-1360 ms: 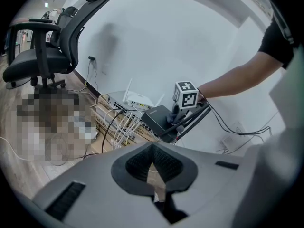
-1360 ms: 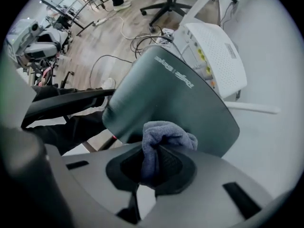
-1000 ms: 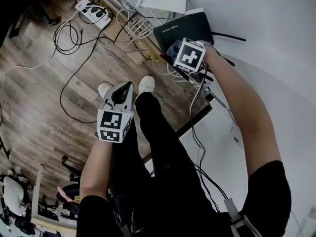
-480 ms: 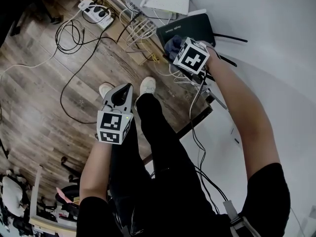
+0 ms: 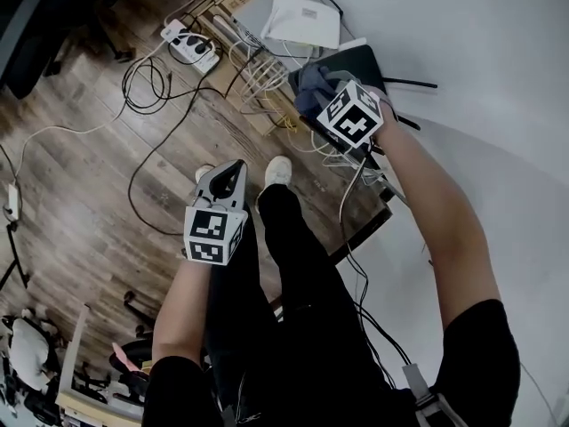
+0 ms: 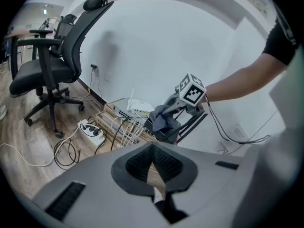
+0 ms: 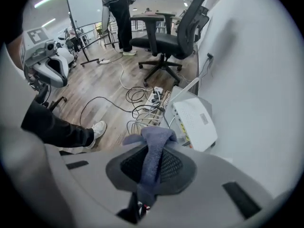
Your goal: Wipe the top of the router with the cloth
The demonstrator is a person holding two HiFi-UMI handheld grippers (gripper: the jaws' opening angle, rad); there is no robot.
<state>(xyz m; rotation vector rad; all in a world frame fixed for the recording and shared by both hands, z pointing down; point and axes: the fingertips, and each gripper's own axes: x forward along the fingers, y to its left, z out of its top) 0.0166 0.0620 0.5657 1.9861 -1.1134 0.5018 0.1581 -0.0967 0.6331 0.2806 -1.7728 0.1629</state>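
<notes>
— What can't we make out here?

— The right gripper (image 5: 327, 96) and its marker cube (image 5: 356, 118) cover much of the black router (image 5: 364, 59). In the right gripper view we lose that router behind the jaws altogether. The cloth (image 5: 311, 80) bunches over the left end of the router's top, but we can't tell whether it presses flat there.

— And the grippers?

— The right gripper's jaws are clamped on the cloth, which drapes out over them. The left gripper (image 5: 233, 172) hangs above the wooden floor (image 5: 71, 176), well apart from the router, jaws together with nothing between them.

— Our count?

— We count two routers: the black one, and a white router (image 5: 304, 20) just beyond it. There is one cloth, one power strip (image 5: 191, 41) at the far left, and two white shoes (image 5: 277, 169).
</notes>
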